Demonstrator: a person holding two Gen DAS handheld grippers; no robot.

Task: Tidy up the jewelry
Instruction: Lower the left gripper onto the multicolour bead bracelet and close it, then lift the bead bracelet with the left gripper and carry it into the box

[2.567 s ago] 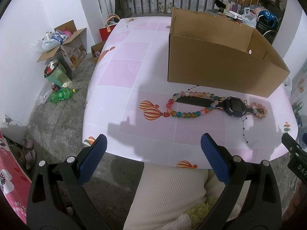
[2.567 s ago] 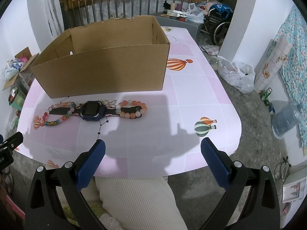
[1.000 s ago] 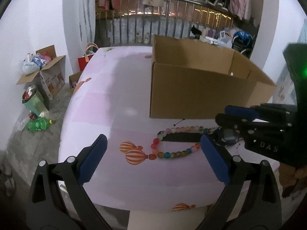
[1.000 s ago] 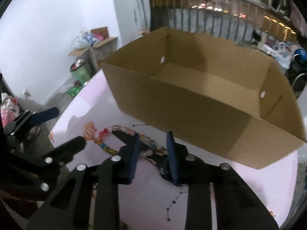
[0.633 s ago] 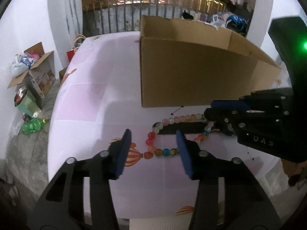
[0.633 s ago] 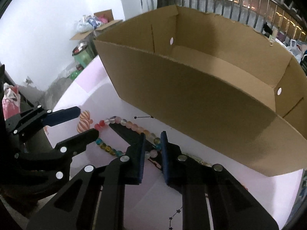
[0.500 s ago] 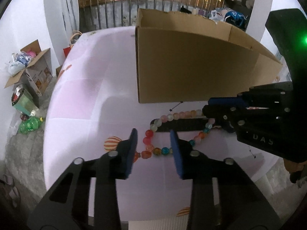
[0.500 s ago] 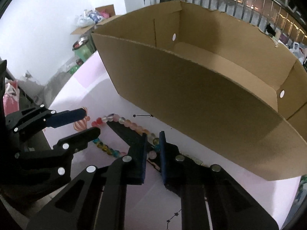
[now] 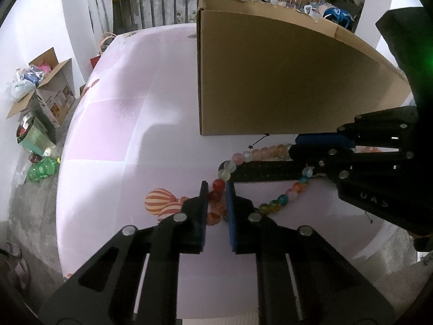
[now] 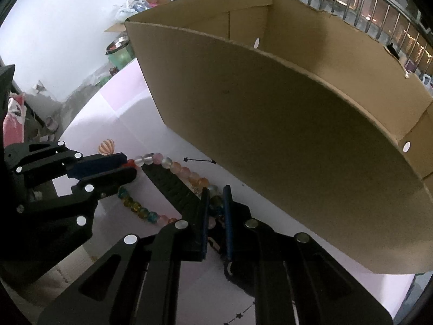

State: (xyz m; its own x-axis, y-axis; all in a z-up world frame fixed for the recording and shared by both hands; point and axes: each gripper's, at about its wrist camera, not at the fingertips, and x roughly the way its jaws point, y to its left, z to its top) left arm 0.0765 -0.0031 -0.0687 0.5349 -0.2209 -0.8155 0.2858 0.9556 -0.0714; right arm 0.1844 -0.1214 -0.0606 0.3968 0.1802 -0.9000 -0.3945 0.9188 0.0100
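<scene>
Left wrist view: left claw (image 9: 217, 189) has just closed, pinching red beads of the bead bracelet (image 9: 270, 205) on the table (image 9: 108, 140)

Low in the frame, the left gripper (image 9: 217, 187) has just closed its blue pads on the red beads of the bead necklace (image 9: 273, 205). The right gripper (image 9: 293, 146) reaches in from the right, below the cardboard box (image 9: 284, 81).

Floor clutter: green bottle (image 9: 40, 172), open carton (image 9: 51, 92).
</scene>
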